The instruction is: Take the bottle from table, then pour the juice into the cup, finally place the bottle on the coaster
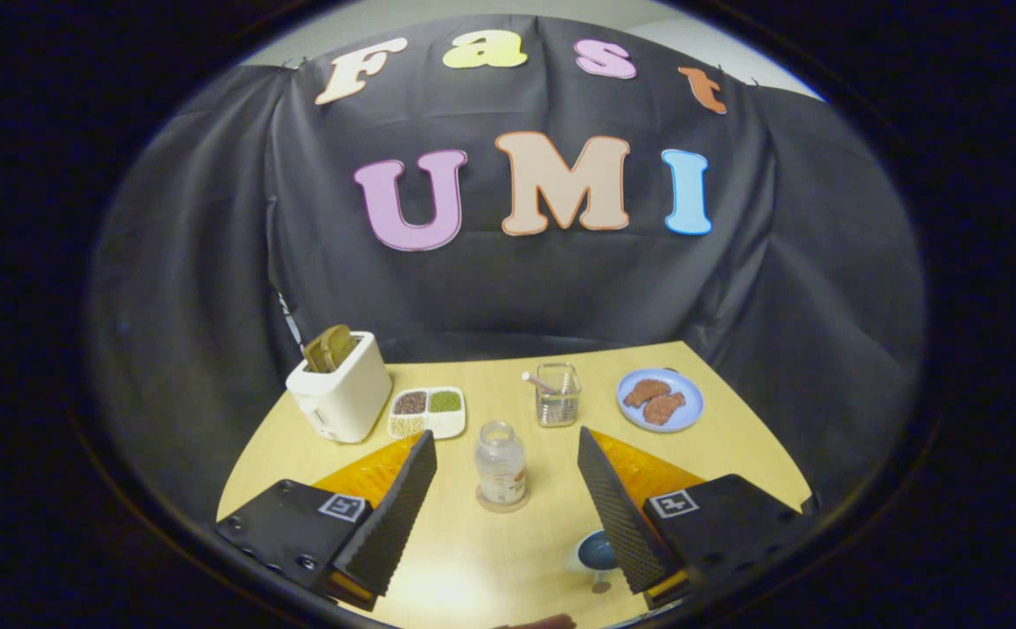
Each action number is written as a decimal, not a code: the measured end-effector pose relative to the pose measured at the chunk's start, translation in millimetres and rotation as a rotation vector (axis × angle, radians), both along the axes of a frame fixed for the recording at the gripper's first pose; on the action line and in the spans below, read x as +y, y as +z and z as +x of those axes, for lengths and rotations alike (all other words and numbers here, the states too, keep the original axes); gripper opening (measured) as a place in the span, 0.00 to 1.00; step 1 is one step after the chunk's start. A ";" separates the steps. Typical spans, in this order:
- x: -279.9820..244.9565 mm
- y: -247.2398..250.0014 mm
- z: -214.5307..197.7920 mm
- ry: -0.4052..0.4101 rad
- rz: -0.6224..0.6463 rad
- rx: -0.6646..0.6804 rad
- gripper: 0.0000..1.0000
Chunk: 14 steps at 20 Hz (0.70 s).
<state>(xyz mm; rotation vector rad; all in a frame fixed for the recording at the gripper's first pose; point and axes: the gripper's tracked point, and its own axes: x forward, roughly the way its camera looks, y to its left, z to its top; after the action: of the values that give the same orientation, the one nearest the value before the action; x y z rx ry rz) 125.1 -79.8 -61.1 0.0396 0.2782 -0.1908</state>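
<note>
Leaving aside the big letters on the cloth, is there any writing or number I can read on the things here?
Bottle label: there is print, but it is too blurred to read.
Square markers on the tongs: black-and-white patterns, no words.
Toaster and plate: no text seen.
The tongs are open, and the bottle stands on its coaster just ahead, between the fingers.

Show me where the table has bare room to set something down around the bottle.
Gripper open, bottle on its coaster between the fingers. Bare wood: nearer than the coaster, between the fingers; also between the glass holder and blue plate. Crowded: toaster beside the divided tray; the cup by the right finger.
</note>
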 end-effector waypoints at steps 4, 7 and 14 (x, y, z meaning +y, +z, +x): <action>9.5 43.8 -11.9 0.047 -0.020 -0.043 1.00; 20.4 72.3 -21.4 0.087 -0.022 -0.074 1.00; 32.1 110.8 -45.2 0.133 -0.010 -0.122 1.00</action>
<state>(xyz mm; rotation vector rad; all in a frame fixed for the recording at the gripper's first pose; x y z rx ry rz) 79.9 -47.7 49.7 0.0226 0.1571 -0.0568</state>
